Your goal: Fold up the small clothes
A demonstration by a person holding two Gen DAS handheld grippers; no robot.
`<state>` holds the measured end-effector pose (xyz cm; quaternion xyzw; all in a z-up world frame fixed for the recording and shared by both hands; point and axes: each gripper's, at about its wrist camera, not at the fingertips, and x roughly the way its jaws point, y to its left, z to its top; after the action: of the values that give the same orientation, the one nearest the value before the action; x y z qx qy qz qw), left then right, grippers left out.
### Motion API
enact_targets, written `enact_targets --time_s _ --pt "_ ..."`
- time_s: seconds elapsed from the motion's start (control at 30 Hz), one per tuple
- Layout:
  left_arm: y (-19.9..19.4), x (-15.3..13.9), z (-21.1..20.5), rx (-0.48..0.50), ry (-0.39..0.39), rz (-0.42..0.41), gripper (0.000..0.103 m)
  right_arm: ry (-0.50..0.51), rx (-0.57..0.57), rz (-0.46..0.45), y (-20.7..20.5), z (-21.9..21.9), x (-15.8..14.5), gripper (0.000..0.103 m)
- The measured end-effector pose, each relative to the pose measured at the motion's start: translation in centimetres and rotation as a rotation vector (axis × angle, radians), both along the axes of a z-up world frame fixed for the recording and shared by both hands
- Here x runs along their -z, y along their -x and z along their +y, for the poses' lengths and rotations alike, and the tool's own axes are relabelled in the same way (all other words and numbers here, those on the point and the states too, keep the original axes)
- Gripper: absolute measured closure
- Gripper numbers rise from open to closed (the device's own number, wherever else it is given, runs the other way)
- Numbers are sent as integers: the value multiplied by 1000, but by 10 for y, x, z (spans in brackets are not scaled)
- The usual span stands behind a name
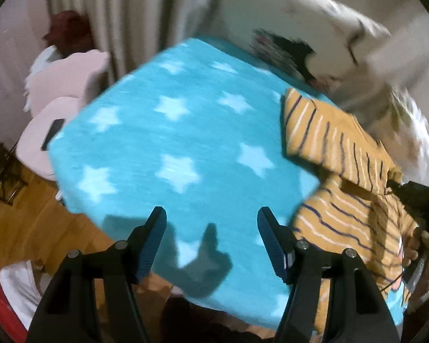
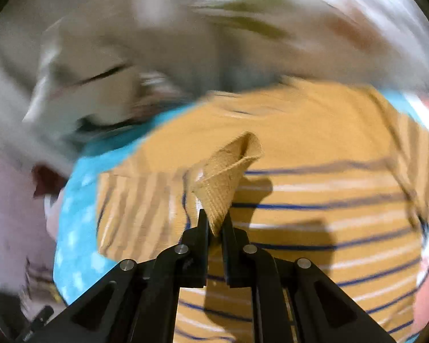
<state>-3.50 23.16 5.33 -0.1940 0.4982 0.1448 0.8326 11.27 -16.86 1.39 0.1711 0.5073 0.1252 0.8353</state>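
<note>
- The mustard-yellow knit top with navy and white stripes point(image 1: 337, 154) lies at one edge of the turquoise fleece blanket with pale stars point(image 1: 171, 131), partly bunched.
- The right gripper point(image 2: 214, 223) is pinched tight on a ribbed yellow corner of the top — the fabric stands up between its jaws.
- The left gripper point(image 1: 211, 228) hovers over bare blanket, jaws wide, holding nothing.

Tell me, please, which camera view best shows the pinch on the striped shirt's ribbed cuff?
The right wrist view: the right gripper is shut on the ribbed cuff, sharp and central. The left wrist view shows only the striped shirt spread at the blanket's edge.
</note>
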Motion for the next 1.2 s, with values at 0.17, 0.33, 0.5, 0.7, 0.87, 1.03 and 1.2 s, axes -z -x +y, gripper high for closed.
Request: enact_targets --time_s 0.17,0.33,0.5,0.7,0.87,1.03,1.2 --pt "-14 15 -43 81 14 30 38 -34 126 69 -1 -79 33 94" --pt "-23 30 -75 152 20 54 38 -80 186 91 -5 -127 47 90" --pt "-41 54 -95 234 32 73 33 -88 204 101 4 -152 42 82" --pt "-61 76 -110 275 66 95 33 -81 102 108 39 -165 27 72" --pt "-59 78 -127 320 79 109 96 -28 89 114 73 -188 22 60" --pt "-22 42 -115 267 69 79 98 -41 112 121 90 -206 22 60" --pt "8 34 -99 193 8 107 100 -66 36 71 81 -187 11 60"
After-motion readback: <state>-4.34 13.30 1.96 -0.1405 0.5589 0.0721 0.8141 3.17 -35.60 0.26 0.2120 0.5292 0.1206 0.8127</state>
